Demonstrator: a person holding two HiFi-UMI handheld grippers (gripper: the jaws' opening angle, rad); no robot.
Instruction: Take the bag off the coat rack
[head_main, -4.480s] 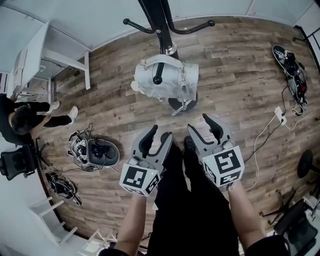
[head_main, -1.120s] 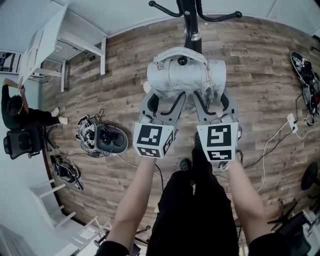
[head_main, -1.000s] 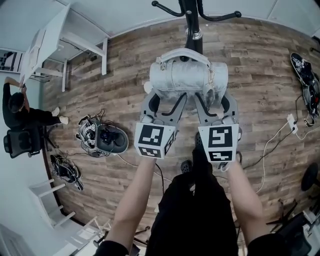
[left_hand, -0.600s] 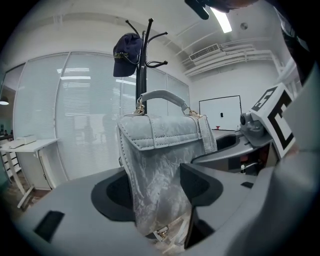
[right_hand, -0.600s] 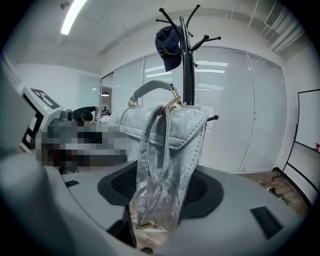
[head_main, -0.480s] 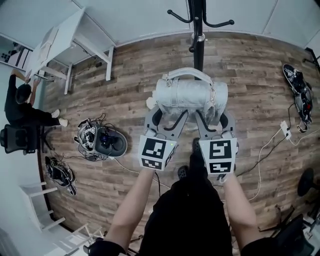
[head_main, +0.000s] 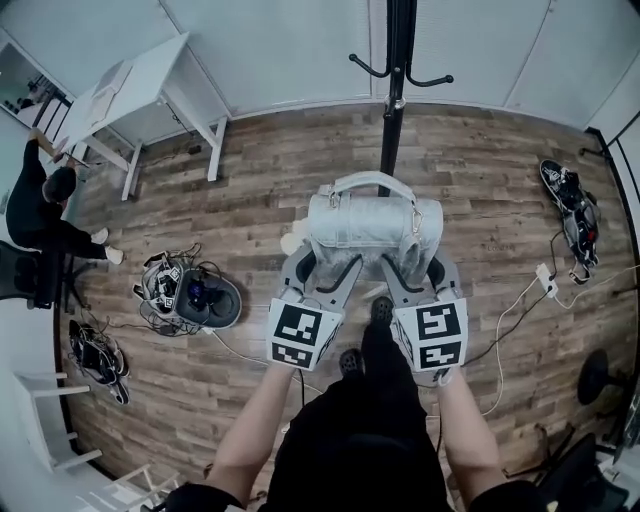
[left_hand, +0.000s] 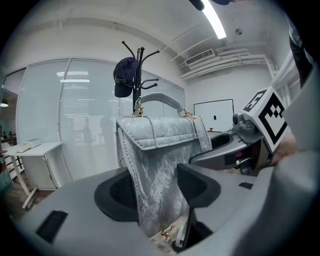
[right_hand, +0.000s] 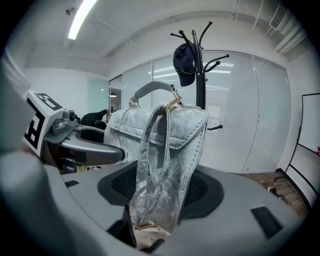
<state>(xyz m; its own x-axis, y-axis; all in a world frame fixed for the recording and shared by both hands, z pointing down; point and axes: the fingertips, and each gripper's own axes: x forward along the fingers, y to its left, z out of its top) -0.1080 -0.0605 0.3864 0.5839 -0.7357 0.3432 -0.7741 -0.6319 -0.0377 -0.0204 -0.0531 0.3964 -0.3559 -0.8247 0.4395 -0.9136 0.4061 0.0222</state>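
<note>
Bag (head_main: 372, 225) is off its hook, by the look of it: it hangs in mid-frame of the head view, carried between the two tools, with its arched handle free and the coat rack (head_main: 396, 90) standing behind it toward the top of the frame. The left hand-held gripper (head_main: 325, 265) is clamped on the bag's left end; its jaws have just been closing, and its own view shows the silvery side panel pinched between the pads. The right hand-held gripper (head_main: 415, 265) is clamped on the opposite end, with the strap and side panel squeezed between its pads.

I judge the lift-off step done and the carry-away under way. The next move calls for both clamps to stay firm and level while the bag is drawn back toward the body, clear of the rack's lower hooks. The leather looks soft and crumpled, so an uneven pull could let one end slip or make the bag swing.

A navy cap (left_hand: 124, 75) hangs high on the rack. The floor (head_main: 480, 180) is wood-look plank, with a pile of headgear and cables (head_main: 190, 295) at lower left, a power strip and cord (head_main: 545, 280) at right and more gear (head_main: 568, 195) at upper right. A white desk (head_main: 130, 90) stands at upper left, with a person (head_main: 45, 215) sitting at the left edge. Glass partitions with blinds close the room behind the rack.
</note>
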